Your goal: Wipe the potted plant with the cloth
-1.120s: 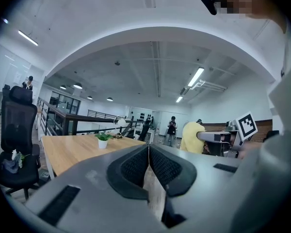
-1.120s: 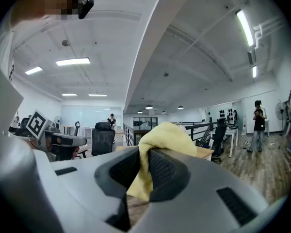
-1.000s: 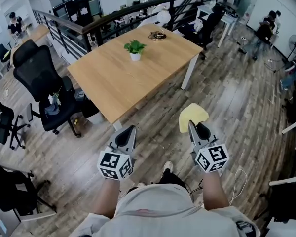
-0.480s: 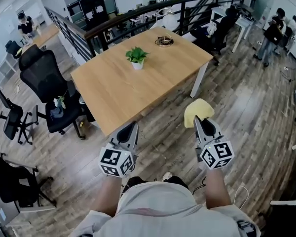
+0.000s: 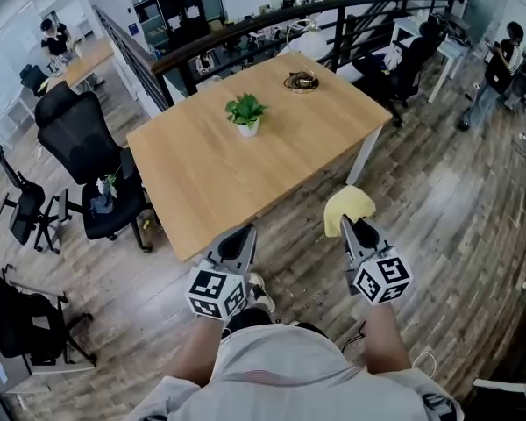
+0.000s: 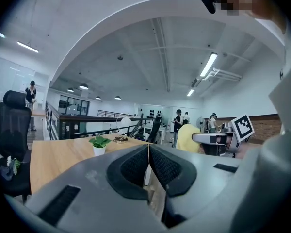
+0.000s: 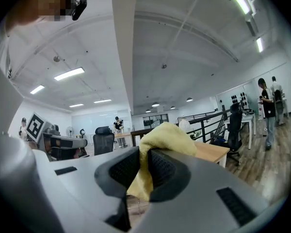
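White pot (image 5: 247, 131) holds a green plant (image 5: 245, 109) on the wooden table (image 5: 245, 178).

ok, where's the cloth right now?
Head view, right of centre: the yellow cloth is clamped in the right gripper, just short of the wooden table.

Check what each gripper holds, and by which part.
The right gripper pinches the yellow cloth by a bunched fold, the rest bulging above. The left gripper is shut, empty.

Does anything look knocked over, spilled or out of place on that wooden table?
Nothing stands out. The potted plant stands upright on the table, with no visible soil or water spilled around it. The yellow cloth is simply clamped in the right gripper, short of the table.
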`<state>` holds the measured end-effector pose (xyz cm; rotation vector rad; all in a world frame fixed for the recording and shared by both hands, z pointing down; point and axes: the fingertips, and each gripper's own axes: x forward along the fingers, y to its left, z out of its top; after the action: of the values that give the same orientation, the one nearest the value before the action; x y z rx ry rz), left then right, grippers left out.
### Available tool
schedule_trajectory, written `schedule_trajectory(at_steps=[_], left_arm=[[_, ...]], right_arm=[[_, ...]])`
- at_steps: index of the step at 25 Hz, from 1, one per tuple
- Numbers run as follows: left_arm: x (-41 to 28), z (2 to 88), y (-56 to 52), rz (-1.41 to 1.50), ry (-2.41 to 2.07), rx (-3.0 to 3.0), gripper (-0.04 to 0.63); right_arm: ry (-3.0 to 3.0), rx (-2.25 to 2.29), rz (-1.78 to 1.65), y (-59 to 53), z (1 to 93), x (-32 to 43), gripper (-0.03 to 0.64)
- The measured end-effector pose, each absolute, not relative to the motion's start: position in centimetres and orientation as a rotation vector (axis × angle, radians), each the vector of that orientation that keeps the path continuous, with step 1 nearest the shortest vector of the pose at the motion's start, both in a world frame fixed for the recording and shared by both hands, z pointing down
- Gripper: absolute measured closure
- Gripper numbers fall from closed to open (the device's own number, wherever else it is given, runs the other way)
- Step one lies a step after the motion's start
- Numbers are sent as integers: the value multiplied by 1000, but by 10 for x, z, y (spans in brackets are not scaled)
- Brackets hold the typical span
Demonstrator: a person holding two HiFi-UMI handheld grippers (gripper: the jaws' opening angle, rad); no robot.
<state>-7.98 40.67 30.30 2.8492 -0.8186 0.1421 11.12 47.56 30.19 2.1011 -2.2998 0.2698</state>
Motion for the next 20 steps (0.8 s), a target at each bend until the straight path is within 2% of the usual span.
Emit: schedule_trajectory(at_steps=[10, 20], left_arm=[[-51, 314, 281, 115, -793, 2802, 578], [-85, 324, 158, 106, -870, 2742, 578]], right_arm=[[-2270, 2010, 275, 345, 300, 126, 522], [-2306, 1894, 265, 203, 295, 98, 520]])
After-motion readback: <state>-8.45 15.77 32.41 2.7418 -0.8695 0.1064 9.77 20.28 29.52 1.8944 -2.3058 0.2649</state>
